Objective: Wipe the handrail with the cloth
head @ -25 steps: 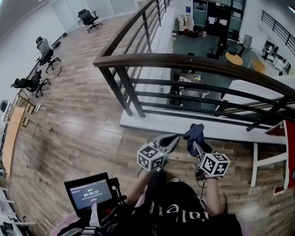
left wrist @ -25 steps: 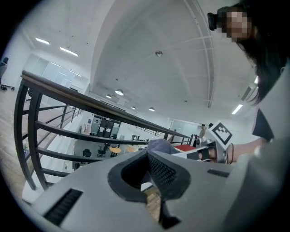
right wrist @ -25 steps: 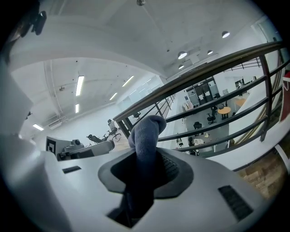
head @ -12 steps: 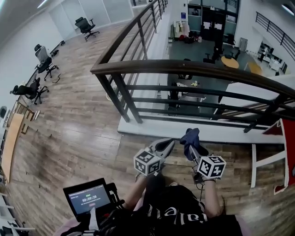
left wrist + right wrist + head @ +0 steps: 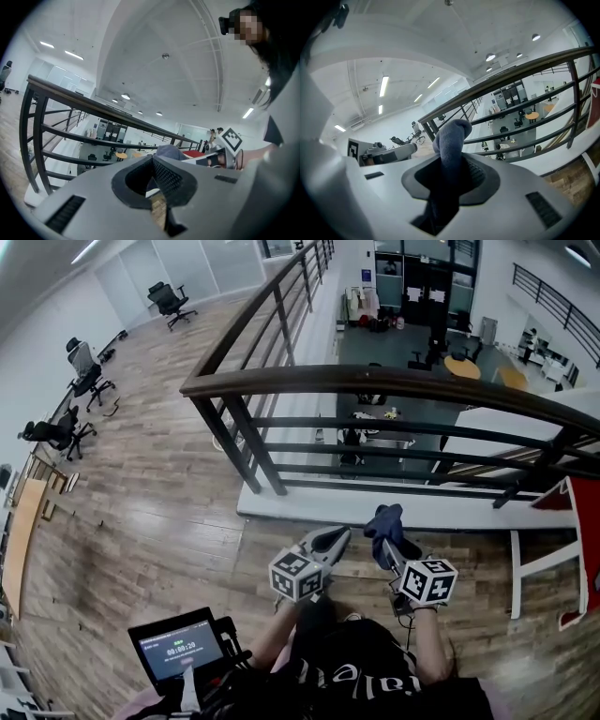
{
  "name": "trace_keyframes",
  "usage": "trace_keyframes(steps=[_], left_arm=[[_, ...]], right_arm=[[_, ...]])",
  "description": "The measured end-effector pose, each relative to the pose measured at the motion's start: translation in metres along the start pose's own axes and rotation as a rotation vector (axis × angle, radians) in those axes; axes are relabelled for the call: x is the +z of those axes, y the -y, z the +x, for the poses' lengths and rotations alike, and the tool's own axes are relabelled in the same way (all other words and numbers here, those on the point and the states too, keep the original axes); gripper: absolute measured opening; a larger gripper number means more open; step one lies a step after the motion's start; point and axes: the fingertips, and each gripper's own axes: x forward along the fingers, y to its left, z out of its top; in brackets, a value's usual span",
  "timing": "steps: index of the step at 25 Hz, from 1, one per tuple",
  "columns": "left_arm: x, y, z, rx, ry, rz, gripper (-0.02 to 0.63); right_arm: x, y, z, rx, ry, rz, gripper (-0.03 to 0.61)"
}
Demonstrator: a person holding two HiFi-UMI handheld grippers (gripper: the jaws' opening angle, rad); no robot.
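Office chairs (image 5: 86, 357) are standing on the wood floor (image 5: 141, 512) at the far left. Low on the left, a small screen (image 5: 178, 645) is glowing beside the person's lap. Next comes the left gripper (image 5: 339, 535), pointing toward the railing. In the left gripper view (image 5: 153, 161) its jaws are pressing together at the tips, with nothing between them. Just to its right, the right gripper (image 5: 384, 542) is pointing the same way, its jaws clamping a dark blue cloth (image 5: 384, 518). In the right gripper view (image 5: 452, 161) the cloth (image 5: 451, 136) is bunching up in a rounded lump above the jaws.

The dark brown handrail (image 5: 394, 381) is curving across the scene above black bars, with a lower floor showing beyond it. Both grippers are hovering below the handrail and apart from it, so the cloth is not touching it. Each gripper view is showing the handrail (image 5: 93, 107) (image 5: 520, 70) running overhead. At the far right, a red panel (image 5: 574, 521) is standing by the railing.
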Motion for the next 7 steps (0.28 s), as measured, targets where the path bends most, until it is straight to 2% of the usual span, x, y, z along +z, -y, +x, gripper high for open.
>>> trace_keyframes(steps=[7], left_arm=[[-0.0084,-0.0016,-0.0043,-0.002,-0.015,-0.004,0.000]], right_arm=[[-0.0095,0.0010,0.0002,-0.013,-0.007,0.006,0.098]])
